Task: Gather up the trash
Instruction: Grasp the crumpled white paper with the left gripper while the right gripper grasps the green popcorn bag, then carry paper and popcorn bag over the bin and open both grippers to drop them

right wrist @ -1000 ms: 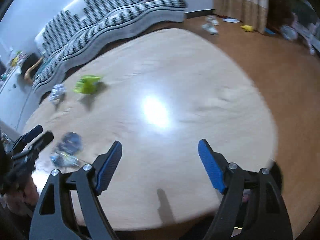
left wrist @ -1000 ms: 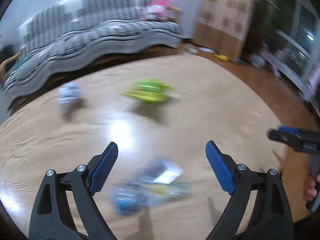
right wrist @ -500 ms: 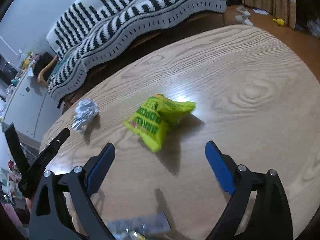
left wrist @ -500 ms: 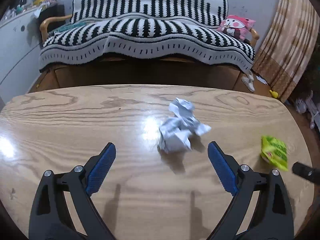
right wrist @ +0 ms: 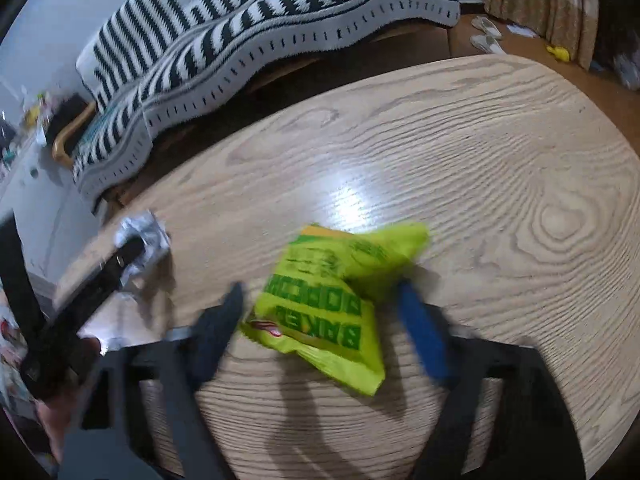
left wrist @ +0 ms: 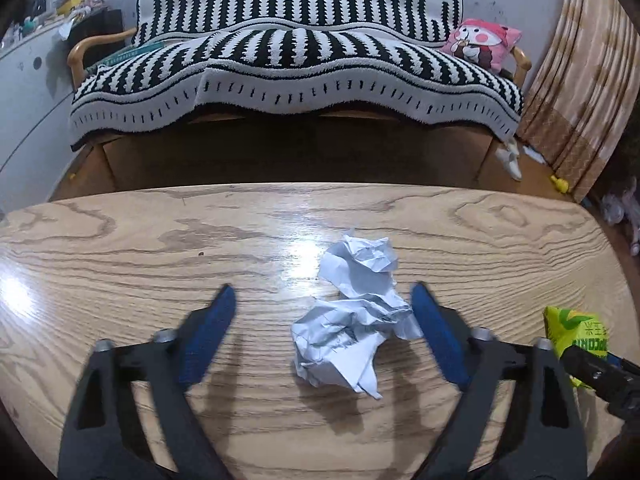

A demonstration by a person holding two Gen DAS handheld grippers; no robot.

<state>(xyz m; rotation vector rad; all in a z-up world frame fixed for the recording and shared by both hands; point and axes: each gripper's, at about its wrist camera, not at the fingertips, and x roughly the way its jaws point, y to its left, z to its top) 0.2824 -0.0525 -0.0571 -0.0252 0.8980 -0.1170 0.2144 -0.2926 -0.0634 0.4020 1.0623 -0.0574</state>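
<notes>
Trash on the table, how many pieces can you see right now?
2. The crumpled paper lies between the left tool's open fingers; the green snack bag lies between the right tool's. More may sit outside both views.

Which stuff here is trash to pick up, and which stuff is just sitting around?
Trash to collect:
- crumpled paper, between the open left gripper jaws
- green snack bag, between the open right gripper jaws

Just sitting around:
- wooden table
- striped sofa
- pink plush toy
- curtain
- slippers on the floor
</notes>
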